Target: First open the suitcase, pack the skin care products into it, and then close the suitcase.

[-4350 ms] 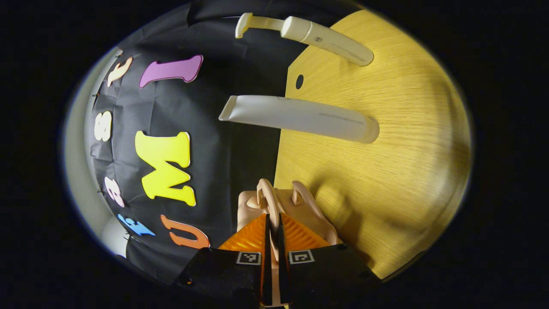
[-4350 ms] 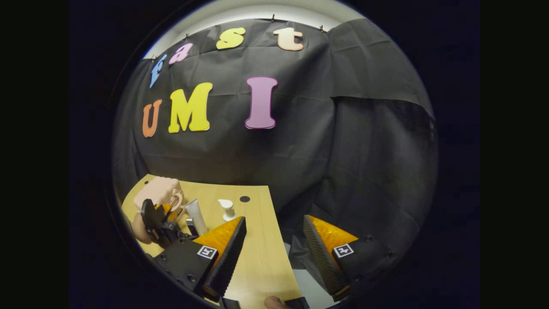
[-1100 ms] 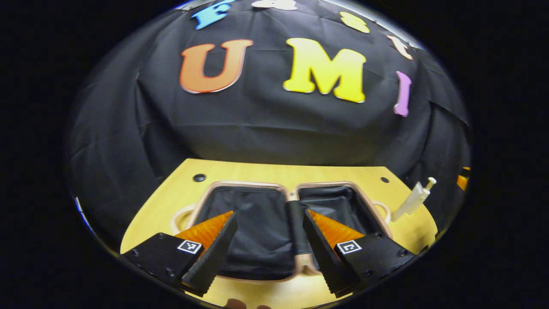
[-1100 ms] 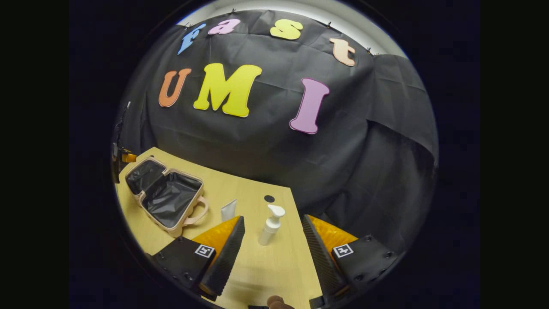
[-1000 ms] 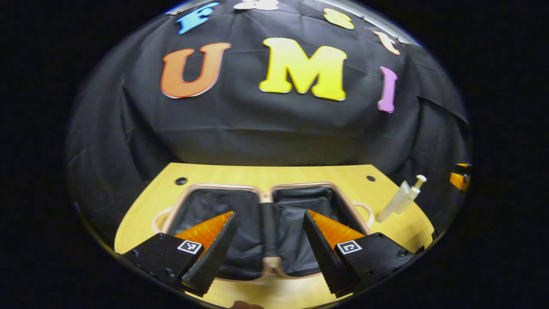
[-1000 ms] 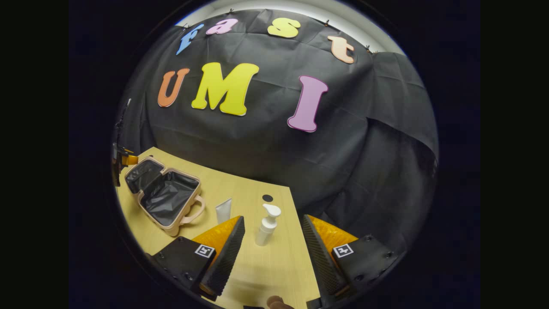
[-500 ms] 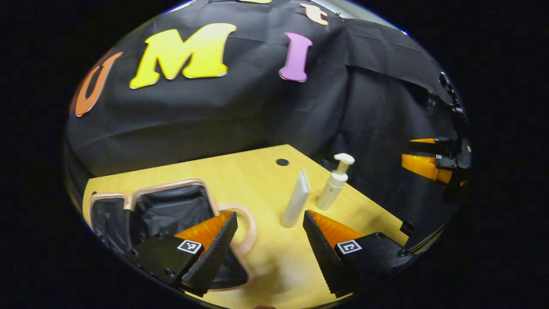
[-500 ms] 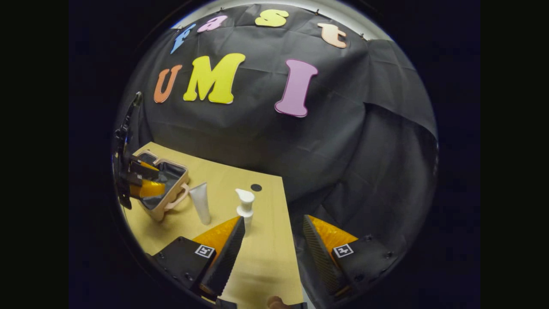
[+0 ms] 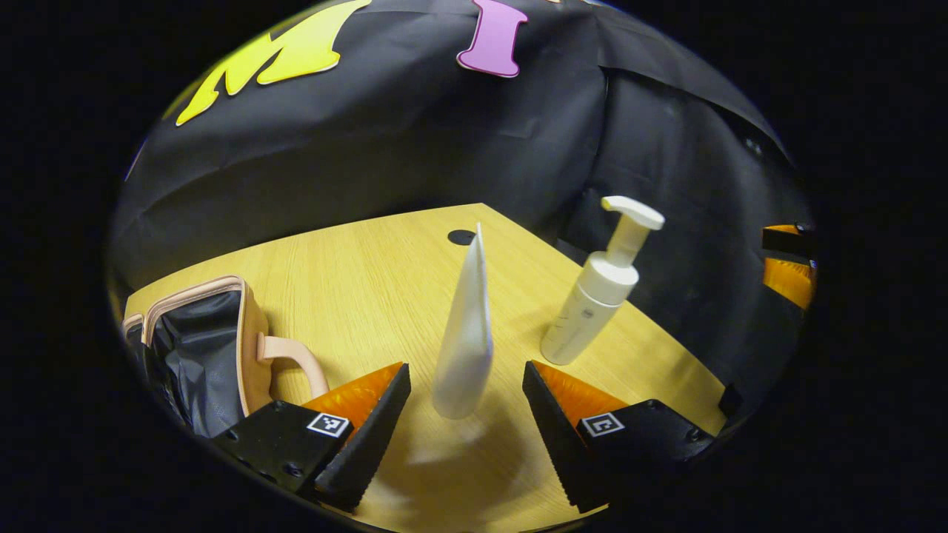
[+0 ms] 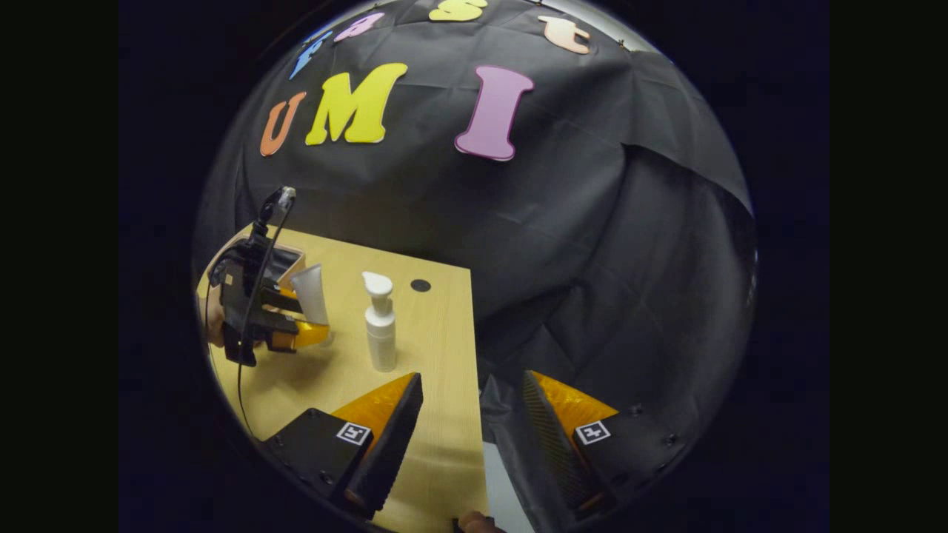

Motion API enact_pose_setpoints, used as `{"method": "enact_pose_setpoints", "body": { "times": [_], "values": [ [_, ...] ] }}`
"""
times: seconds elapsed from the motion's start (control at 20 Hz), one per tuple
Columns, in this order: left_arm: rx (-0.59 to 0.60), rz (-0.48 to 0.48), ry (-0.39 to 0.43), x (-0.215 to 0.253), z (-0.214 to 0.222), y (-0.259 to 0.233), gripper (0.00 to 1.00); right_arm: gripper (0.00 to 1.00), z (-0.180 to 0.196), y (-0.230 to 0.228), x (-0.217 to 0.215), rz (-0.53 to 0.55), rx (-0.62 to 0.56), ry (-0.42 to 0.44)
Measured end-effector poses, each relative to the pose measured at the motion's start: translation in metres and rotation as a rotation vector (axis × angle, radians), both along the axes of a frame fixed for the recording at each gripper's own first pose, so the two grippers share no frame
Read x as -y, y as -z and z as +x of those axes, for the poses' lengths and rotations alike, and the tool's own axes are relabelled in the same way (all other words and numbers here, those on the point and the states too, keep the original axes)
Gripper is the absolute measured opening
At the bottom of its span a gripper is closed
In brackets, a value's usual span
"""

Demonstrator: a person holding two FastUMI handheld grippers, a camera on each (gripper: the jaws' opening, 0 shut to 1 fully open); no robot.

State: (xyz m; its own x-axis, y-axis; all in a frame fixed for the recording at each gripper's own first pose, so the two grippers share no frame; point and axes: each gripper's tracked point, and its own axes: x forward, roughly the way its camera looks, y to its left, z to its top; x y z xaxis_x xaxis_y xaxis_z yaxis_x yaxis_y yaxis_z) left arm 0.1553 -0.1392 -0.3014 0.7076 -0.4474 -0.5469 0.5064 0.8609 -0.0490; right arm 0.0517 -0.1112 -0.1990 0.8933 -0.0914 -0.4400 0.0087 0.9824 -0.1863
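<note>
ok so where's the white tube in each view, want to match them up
Left gripper view: the white tube stands upright at lower centre, between the open fingers of the left gripper.
Right gripper view: the tube is at middle left, just past the left gripper.
Shared landmark: the pump bottle stands beside it on the wooden table.

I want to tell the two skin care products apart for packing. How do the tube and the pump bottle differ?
The tube is flat, tapering to a thin crimped top; the pump bottle is round with a pump head. The tube stands between the open left gripper fingers; the pump bottle stands beyond, ungripped. Both are white and upright on the table.
</note>
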Motion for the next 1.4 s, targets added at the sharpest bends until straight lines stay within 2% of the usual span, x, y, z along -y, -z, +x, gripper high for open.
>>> {"method": "enact_pose_setpoints", "body": {
  "times": [0.05,0.2,0.25,0.3,0.35,0.5,0.55,0.6,0.75,0.9,1.1,1.2,1.35,1.4],
  "values": [
    [0.009,0.006,-0.013,0.000,0.004,0.003,0.96,0.81,0.001,0.005,0.000,0.000,-0.012,-0.007],
    [0.028,0.017,-0.032,-0.002,0.014,0.005,0.85,0.82,0.009,0.016,-0.006,0.011,-0.036,-0.034],
    [0.029,0.015,-0.034,-0.002,0.013,0.006,0.73,0.81,0.010,0.019,-0.009,0.016,-0.039,-0.044],
    [0.028,0.004,-0.035,-0.002,0.013,0.006,0.67,0.81,0.015,0.022,-0.013,0.021,-0.044,-0.055],
    [0.017,-0.005,-0.045,-0.001,0.011,0.007,0.46,0.81,0.020,0.025,-0.019,0.032,-0.042,-0.069],
    [0.002,0.032,-0.078,-0.016,0.001,0.001,0.43,0.83,0.039,0.029,-0.047,0.088,-0.033,-0.126],
    [-0.002,0.038,-0.086,-0.022,-0.005,-0.003,0.50,0.81,0.047,0.028,-0.056,0.099,-0.027,-0.142],
    [-0.006,0.028,-0.094,-0.025,-0.011,-0.010,0.41,0.81,0.055,0.029,-0.066,0.107,-0.023,-0.157],
    [0.001,0.037,-0.095,-0.041,-0.038,-0.030,0.41,0.81,0.077,0.034,-0.098,0.132,-0.025,-0.194],
    [0.011,0.043,-0.154,-0.067,-0.071,-0.054,0.40,0.82,0.100,0.045,-0.121,0.130,-0.026,-0.211],
    [0.045,0.034,-0.290,-0.111,-0.114,-0.090,0.40,0.82,0.129,0.074,-0.134,0.145,-0.072,-0.171],
    [0.059,0.033,-0.357,-0.139,-0.135,-0.108,0.41,0.79,0.141,0.088,-0.135,0.146,-0.099,-0.127],
    [0.071,0.025,-0.434,-0.173,-0.161,-0.129,0.40,0.68,0.150,0.098,-0.137,0.163,-0.109,-0.077],
    [0.070,0.021,-0.452,-0.185,-0.168,-0.135,0.41,0.68,0.152,0.100,-0.135,0.152,-0.107,-0.057]
  ]
}}
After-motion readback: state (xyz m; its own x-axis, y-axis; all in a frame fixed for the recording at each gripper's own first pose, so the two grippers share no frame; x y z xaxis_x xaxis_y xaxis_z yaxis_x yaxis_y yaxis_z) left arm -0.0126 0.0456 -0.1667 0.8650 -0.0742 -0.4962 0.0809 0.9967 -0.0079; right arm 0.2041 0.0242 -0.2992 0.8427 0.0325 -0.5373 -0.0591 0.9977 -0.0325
